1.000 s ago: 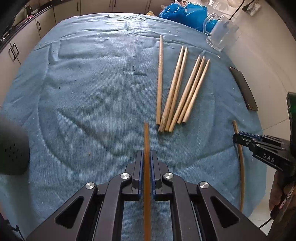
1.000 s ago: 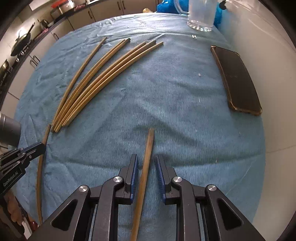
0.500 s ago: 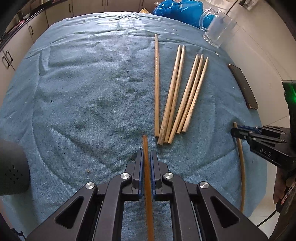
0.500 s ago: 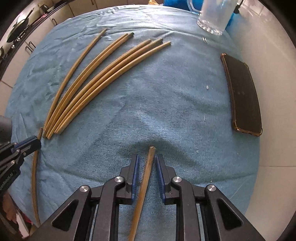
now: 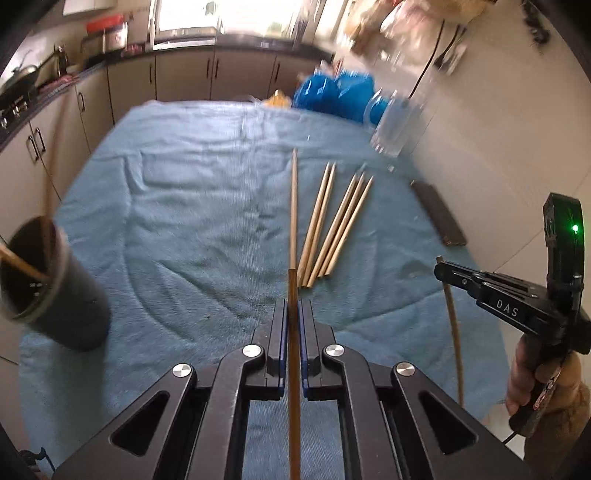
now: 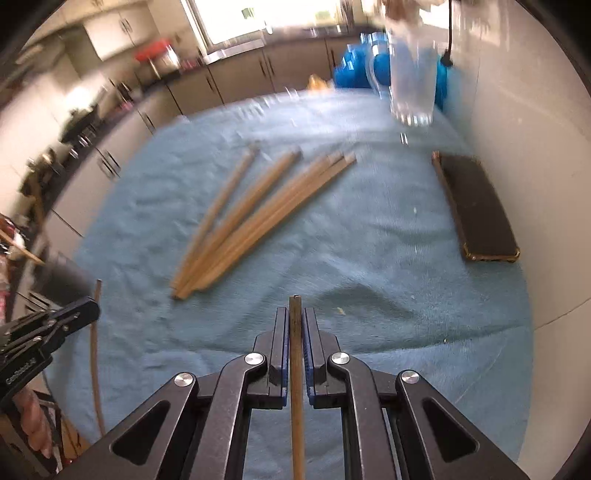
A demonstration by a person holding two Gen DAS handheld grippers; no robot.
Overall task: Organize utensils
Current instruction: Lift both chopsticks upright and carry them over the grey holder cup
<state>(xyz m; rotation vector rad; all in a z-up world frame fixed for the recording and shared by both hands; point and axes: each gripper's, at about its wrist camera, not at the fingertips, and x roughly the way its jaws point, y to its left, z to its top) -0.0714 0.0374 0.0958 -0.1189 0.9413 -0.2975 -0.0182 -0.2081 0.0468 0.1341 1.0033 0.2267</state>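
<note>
Wooden chopstick [image 5: 294, 354] clamped in left gripper [image 5: 293, 314] | second chopstick [image 6: 296, 354] clamped in right gripper [image 6: 296, 321] | five loose chopsticks [image 5: 332, 225] on blue cloth [image 5: 184, 221] | dark cup [image 5: 48, 284] at left edge

A home kitchen, seen across a cloth-covered table.

Beige cabinets [image 5: 184, 79] with dark handles run under a dark counter [image 5: 229, 46] along the far wall and round the left side, where a pan [image 5: 22, 74] sits on a stove. A bright window [image 5: 229, 14] stands above the counter, beside a red-lidded pot [image 6: 157, 59]. The table wears a blue towel [image 5: 177, 206], with a glass mug [image 5: 397, 125] and wooden chopsticks [image 5: 332, 225] on it.
</note>
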